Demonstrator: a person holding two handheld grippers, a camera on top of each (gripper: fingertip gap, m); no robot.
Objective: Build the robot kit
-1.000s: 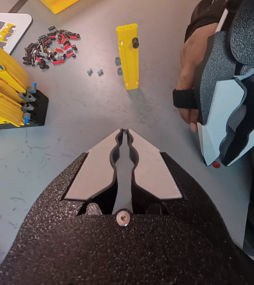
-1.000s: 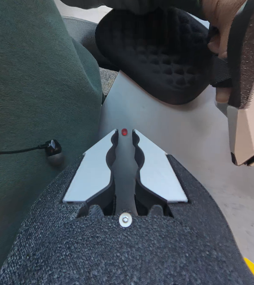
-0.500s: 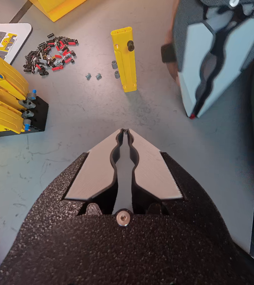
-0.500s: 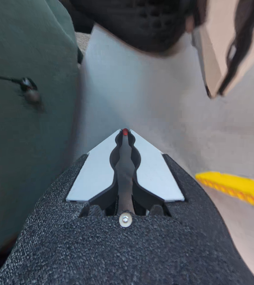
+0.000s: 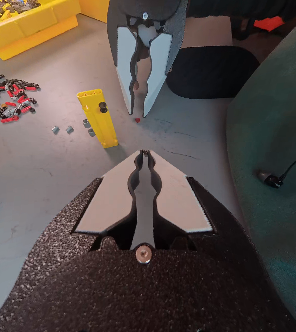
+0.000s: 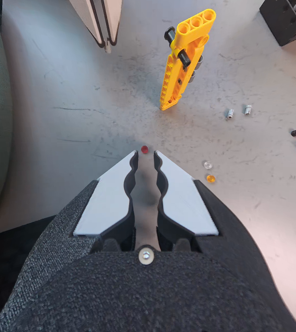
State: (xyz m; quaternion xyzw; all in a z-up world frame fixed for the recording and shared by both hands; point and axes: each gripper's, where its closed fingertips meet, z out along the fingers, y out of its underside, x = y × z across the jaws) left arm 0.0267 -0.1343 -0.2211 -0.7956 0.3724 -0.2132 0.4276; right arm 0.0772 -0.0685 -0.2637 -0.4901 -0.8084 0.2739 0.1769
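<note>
So closest in, the right gripper (image 6: 145, 154) sits low over the grey table (image 6: 71, 125) with its jaws parted and nothing between them. A tiny red round stud (image 6: 144, 149) lies on the table just past the tips, pretty much dead centre in the gap but a hair beyond it, not pinched. In the left wrist view you get the same thing from the other side: the stud sits just off the right gripper's tips.

A bit off to the side of that gripper are a clear round stud (image 6: 208, 165) and an orange round stud (image 6: 210, 178), near each other, apart from the red one.

The left gripper (image 5: 144, 152) faces it from across, jaws nearly together on some tiny grey bit at the tips. Can't tell what it is, too small. The red stud is well apart from it, so the right gripper is clearly the nearer one.

Farther out, a long yellow beam (image 6: 183, 61) with black pins (image 6: 184, 57) lies flat, long axis roughly pointing away from the right gripper, grey bushes (image 6: 195, 71) touching or just beside its far side. Two small grey connectors (image 6: 238, 111) beyond that, and a pile of red and black pins (image 5: 5, 104) farther still.
</note>
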